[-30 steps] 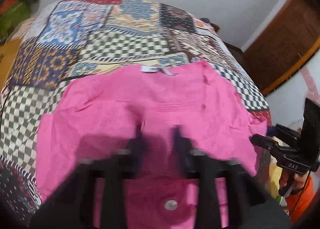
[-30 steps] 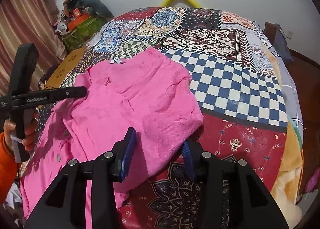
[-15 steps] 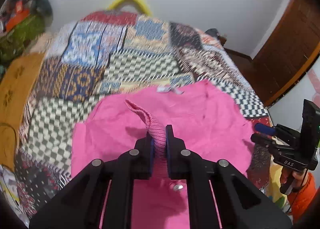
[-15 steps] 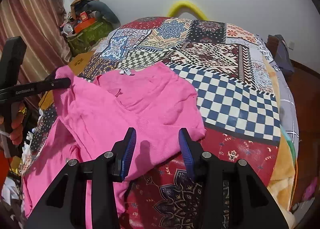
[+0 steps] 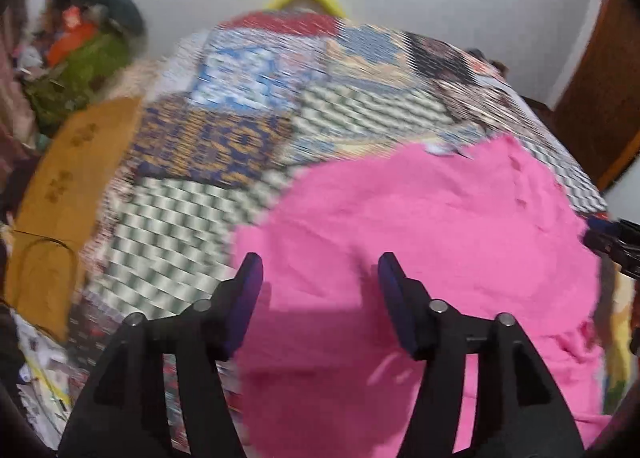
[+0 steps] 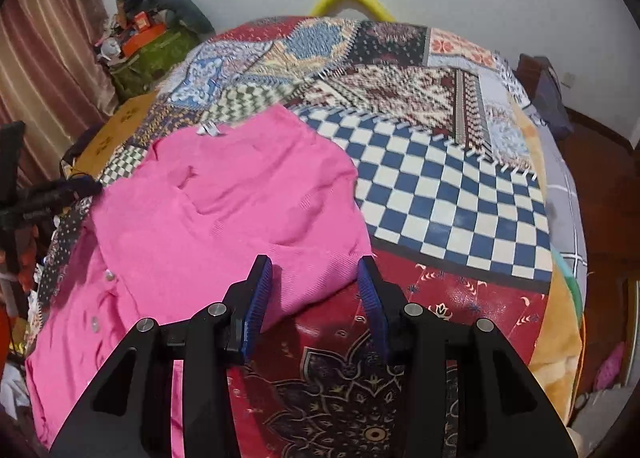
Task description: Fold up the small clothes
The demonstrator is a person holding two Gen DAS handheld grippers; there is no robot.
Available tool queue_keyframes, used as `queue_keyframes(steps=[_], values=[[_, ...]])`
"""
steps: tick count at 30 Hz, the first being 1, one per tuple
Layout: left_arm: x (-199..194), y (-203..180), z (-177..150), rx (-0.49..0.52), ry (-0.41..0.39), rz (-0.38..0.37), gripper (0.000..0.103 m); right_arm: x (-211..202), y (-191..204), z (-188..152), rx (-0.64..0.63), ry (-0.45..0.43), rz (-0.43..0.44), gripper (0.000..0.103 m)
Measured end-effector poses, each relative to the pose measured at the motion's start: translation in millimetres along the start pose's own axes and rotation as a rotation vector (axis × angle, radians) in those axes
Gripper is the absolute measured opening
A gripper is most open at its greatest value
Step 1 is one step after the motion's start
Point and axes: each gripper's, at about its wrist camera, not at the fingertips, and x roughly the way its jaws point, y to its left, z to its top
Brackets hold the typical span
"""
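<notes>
Left wrist view: sleeve fold now released, left gripper [image 5: 318, 278] spread wide, empty, above pink cardigan [image 6: 224, 218] laid on quilt [image 6: 440, 178]; right gripper [image 6: 314, 282] open, nothing held, near hem.

Both tools look like the same build: chunky matte black plastic arms that fan out into a V, with triangular cutouts low in each arm. The left tool [image 5: 320, 270] has round silver screw heads along the linkages and dark blue pads on the inside of its fingers [image 5: 248, 290]. The right tool [image 6: 314, 274] has the same silver screws, but its blue pads [image 6: 258, 298] are clearly ribbed.
</notes>
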Motion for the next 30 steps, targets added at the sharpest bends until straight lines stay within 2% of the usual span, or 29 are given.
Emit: queue_keyframes(steps=[4, 8, 9, 11, 12, 13, 14, 15, 20, 22, 25, 27, 28, 29, 30], values=[[26, 42, -1, -0.083, 0.055, 0.036, 0.06, 10, -2, 2, 0.016, 0.013, 0.033, 0.04], [59, 63, -7, -0.138, 0.163, -0.006, 0.06, 16, 3, 10, -0.003, 0.021, 0.057, 0.039], [64, 62, -10, -0.139, 0.184, -0.019, 0.06, 18, 5, 12, -0.012, 0.023, 0.063, 0.036], [73, 57, -12, -0.134, 0.201, -0.039, 0.059, 21, 10, 15, -0.041, 0.025, 0.059, 0.011], [73, 54, -12, -0.122, 0.181, -0.035, 0.058, 24, 12, 17, -0.053, 0.032, 0.062, 0.011], [73, 52, -10, -0.119, 0.17, -0.047, 0.045, 25, 14, 18, -0.062, 0.03, 0.056, 0.01], [73, 50, -9, -0.125, 0.165, -0.082, 0.016, 26, 17, 19, -0.08, 0.022, 0.042, 0.01], [75, 48, -6, -0.138, 0.164, -0.085, 0.002, 27, 17, 21, -0.091, 0.019, 0.033, 0.009], [75, 40, 5, -0.059, 0.085, 0.125, 0.002, 30, 13, 33, -0.09, -0.01, -0.033, 0.008], [74, 48, 9, -0.079, 0.081, 0.123, 0.002, 30, 12, 37, -0.083, -0.02, -0.051, 0.009], [71, 50, 9, -0.069, 0.103, 0.06, 0.002, 29, 14, 37, -0.081, 0.014, -0.035, 0.012], [63, 48, 6, -0.049, 0.098, 0.062, 0.007, 23, 18, 34, -0.086, 0.026, -0.036, 0.023], [59, 46, 4, -0.042, 0.093, 0.059, 0.013, 19, 20, 33, -0.09, 0.023, -0.035, 0.033], [50, 45, 1, -0.036, 0.088, 0.057, 0.024, 13, 22, 31, -0.093, 0.015, -0.034, 0.038], [42, 44, -3, -0.036, 0.083, 0.055, 0.03, 7, 23, 29, -0.096, 0.004, -0.032, 0.038]])
